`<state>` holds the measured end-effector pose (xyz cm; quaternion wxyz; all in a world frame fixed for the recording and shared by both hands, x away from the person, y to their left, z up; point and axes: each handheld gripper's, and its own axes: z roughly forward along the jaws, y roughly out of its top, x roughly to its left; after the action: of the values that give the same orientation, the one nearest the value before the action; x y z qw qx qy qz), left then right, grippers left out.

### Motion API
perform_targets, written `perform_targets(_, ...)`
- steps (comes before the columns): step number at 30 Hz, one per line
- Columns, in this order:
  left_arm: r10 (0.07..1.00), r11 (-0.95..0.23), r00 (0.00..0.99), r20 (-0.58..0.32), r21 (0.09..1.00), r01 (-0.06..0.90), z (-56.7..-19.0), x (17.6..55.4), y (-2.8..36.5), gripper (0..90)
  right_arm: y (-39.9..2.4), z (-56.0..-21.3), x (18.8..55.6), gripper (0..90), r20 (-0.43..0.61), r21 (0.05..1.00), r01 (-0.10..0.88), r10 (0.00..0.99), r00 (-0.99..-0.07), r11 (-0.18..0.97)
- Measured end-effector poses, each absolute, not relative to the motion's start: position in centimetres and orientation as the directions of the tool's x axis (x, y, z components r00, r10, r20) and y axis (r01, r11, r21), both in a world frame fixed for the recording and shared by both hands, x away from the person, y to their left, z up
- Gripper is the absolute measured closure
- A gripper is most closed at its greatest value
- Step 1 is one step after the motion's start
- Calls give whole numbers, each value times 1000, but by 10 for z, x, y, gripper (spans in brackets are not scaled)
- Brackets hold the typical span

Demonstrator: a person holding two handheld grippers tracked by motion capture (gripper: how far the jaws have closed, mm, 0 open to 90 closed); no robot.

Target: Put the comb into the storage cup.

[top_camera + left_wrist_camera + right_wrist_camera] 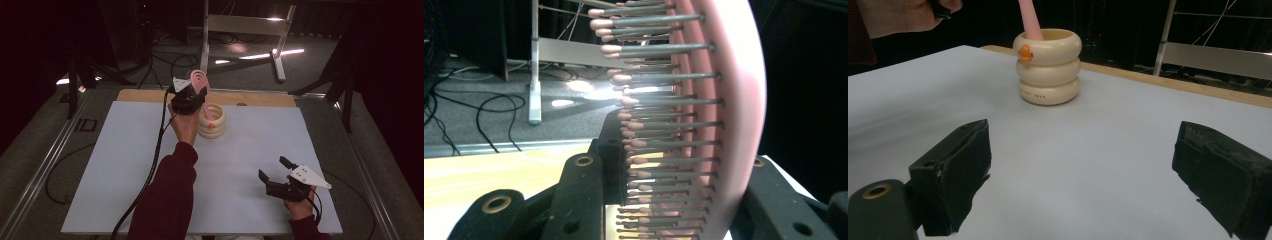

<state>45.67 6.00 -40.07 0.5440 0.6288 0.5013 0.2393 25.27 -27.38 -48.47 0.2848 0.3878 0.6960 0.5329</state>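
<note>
left gripper fingers pinch the pink hairbrush by its head, handle down inside the cream ringed cup at counter rear. right gripper fingers spread w/ nothing between, near front edge.

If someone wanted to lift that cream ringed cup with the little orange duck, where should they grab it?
Probably across the cream ringed cup's outer wall, coming in level from the front with wide jaws. The grooves between its stacked rings give the pads a seat, and the pink hairbrush's handle standing inside blocks a rim grip from above.
</note>
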Motion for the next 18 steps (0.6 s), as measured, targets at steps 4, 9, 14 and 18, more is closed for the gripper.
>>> perform_targets(4, 890, 93, 384, -245, 924, 372, -402, 457, 59, 644, -274, -485, 253, 91, 17, 963, 236, 844, -537, 131)
perform_targets(9, 886, 91, 391, -247, 922, 376, -404, 457, 56, 644, -274, -485, 252, 91, 18, 963, 237, 844, -536, 130)
perform_targets(14, 884, 93, 394, -251, 921, 379, -406, 457, 54, 644, -273, -485, 253, 91, 17, 963, 236, 843, -537, 130)
perform_targets(18, 884, 90, 394, -250, 920, 382, -407, 457, 53, 644, -273, -485, 253, 91, 18, 963, 236, 841, -540, 131)
